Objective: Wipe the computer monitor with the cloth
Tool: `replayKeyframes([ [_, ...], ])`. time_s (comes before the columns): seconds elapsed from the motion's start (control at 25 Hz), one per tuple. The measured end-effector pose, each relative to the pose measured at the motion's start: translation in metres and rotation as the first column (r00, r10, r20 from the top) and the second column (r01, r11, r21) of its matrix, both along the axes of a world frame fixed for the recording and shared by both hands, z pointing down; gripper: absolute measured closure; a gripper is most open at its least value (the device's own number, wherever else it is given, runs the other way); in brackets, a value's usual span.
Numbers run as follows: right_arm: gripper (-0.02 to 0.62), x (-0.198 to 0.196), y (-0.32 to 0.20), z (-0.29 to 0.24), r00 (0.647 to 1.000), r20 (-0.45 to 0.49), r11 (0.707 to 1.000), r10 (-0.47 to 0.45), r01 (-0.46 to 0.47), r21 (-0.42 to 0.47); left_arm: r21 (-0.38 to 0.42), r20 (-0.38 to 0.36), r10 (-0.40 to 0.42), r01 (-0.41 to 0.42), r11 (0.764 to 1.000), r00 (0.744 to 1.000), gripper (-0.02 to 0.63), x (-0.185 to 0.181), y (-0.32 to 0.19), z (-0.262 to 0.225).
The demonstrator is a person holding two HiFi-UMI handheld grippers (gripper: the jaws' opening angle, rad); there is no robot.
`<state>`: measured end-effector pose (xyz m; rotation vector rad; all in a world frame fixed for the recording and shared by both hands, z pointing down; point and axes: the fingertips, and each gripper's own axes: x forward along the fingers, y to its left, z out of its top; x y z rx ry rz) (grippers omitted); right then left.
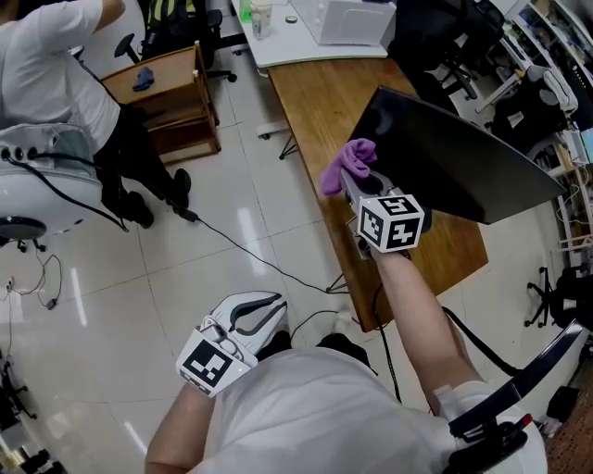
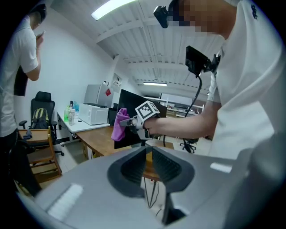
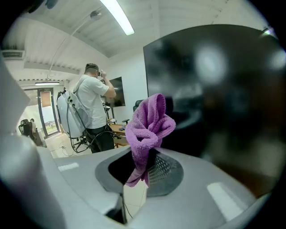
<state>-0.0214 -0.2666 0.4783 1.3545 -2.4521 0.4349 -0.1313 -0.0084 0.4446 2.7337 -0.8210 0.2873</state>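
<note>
A black monitor point(image 1: 454, 157) stands tilted on the wooden desk point(image 1: 310, 93) at the right of the head view. My right gripper point(image 1: 355, 182) is shut on a bunched purple cloth point(image 1: 347, 163), held at the monitor's left lower edge. In the right gripper view the cloth point(image 3: 149, 125) sticks up from the right gripper point(image 3: 144, 164), with the dark screen point(image 3: 214, 89) just behind it. Whether cloth and screen touch is unclear. My left gripper point(image 1: 252, 317) hangs low over the floor, away from the desk, shut with nothing in it. From the left gripper point(image 2: 147, 163) I see the cloth point(image 2: 119, 124) and monitor point(image 2: 134, 100).
A person in a white shirt point(image 1: 46, 74) stands at the far left beside a wooden cabinet point(image 1: 171, 93). A black cable point(image 1: 241, 252) runs over the tiled floor. A white box point(image 1: 352, 20) and bottles point(image 1: 259, 17) sit on a white table beyond the desk. Office chairs point(image 1: 556, 292) crowd the right.
</note>
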Motion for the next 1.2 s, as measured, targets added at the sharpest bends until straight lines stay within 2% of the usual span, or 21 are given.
replayKeyframes([
  [0.48,0.545,-0.007,-0.013,-0.111,0.999,-0.022,0.988,-0.032,0.035,0.148,0.067,-0.047,0.044,-0.041,0.997,0.998,0.541,0.005,-0.005,-0.015],
  [0.72,0.545,-0.01,-0.023,-0.166,0.999,0.022,0.982,-0.042,0.037,0.186,0.092,-0.078,0.055,-0.047,0.995,0.995,0.541,0.005,-0.007,-0.021],
  [0.96,0.545,-0.012,-0.019,-0.2,0.994,0.094,0.976,-0.053,0.032,0.214,0.094,-0.096,0.083,-0.073,0.993,0.992,0.541,0.003,-0.007,-0.025],
  [1.2,0.545,-0.011,-0.003,-0.208,0.993,0.09,0.969,-0.081,0.058,0.239,0.07,-0.111,0.079,-0.072,0.995,0.991,0.541,0.0,-0.022,-0.025],
])
